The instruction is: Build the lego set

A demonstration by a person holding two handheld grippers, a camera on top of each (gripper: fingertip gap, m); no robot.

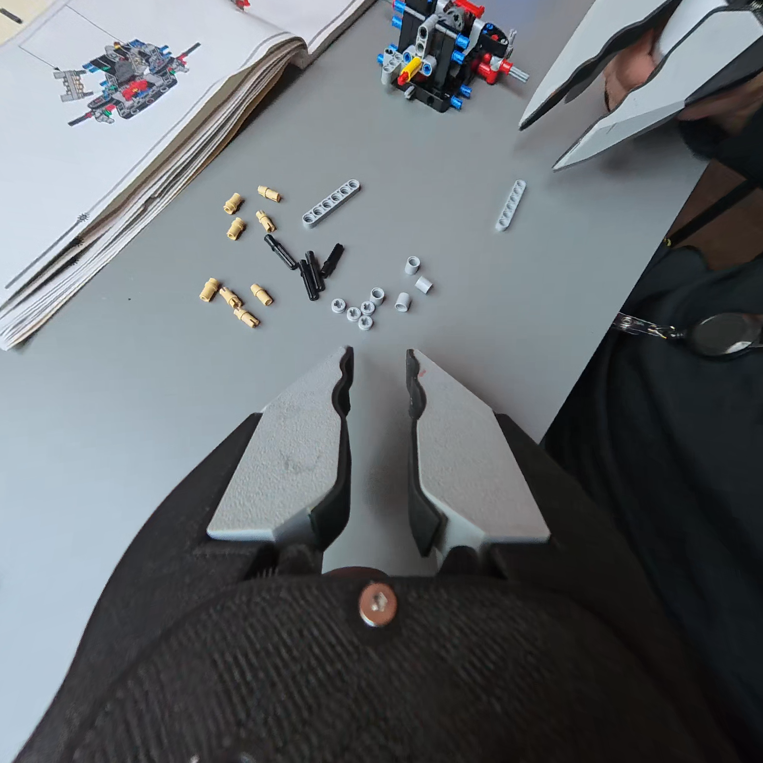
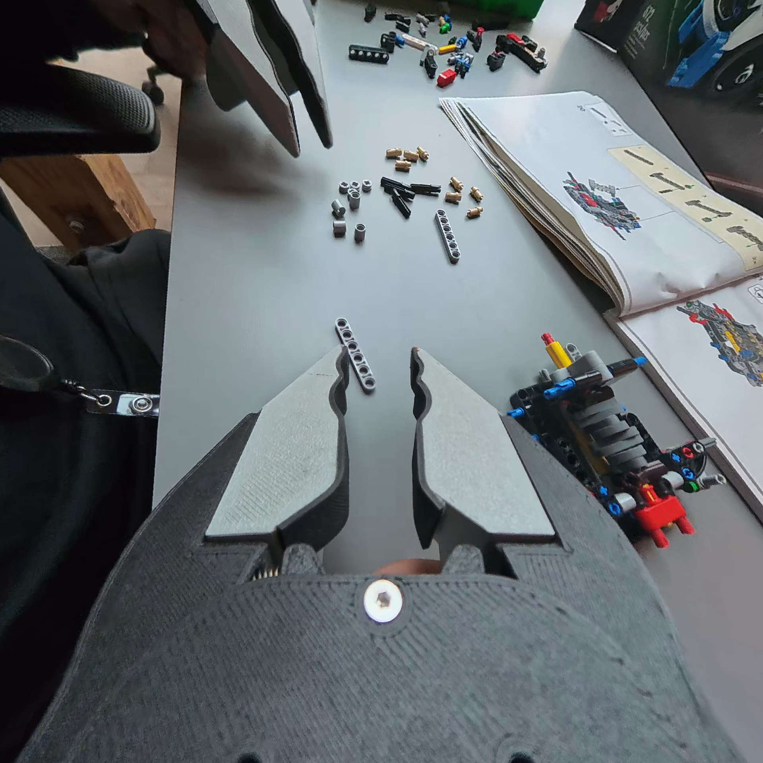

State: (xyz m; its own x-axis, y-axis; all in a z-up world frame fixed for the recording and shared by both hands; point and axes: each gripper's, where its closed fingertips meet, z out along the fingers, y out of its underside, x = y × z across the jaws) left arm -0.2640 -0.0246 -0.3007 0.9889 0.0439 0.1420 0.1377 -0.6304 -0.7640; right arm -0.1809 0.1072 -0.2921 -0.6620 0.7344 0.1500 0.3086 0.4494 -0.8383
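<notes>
My left gripper [image 1: 380,351] is open and empty above the grey table, just short of several small grey bushes [image 1: 359,311]. Beyond lie black pins [image 1: 309,268], tan pins [image 1: 247,214] and two grey beams [image 1: 330,203] [image 1: 510,205]. The partly built model [image 1: 446,53] stands at the far end. My right gripper [image 2: 377,351] is open and empty, its left fingertip beside a grey beam [image 2: 355,354]. The model [image 2: 607,433] stands to its right. The second beam [image 2: 446,235], black pins [image 2: 406,190] and tan pins [image 2: 462,194] lie farther on.
An open instruction book [image 1: 124,124] lies left in the left wrist view and shows right in the right wrist view [image 2: 598,206]. A pile of loose parts [image 2: 450,45] and a set box [image 2: 681,45] are at the far end. A person in black sits at the table edge [image 2: 165,289]. There is about 15 cm between the tips of the two grippers.
</notes>
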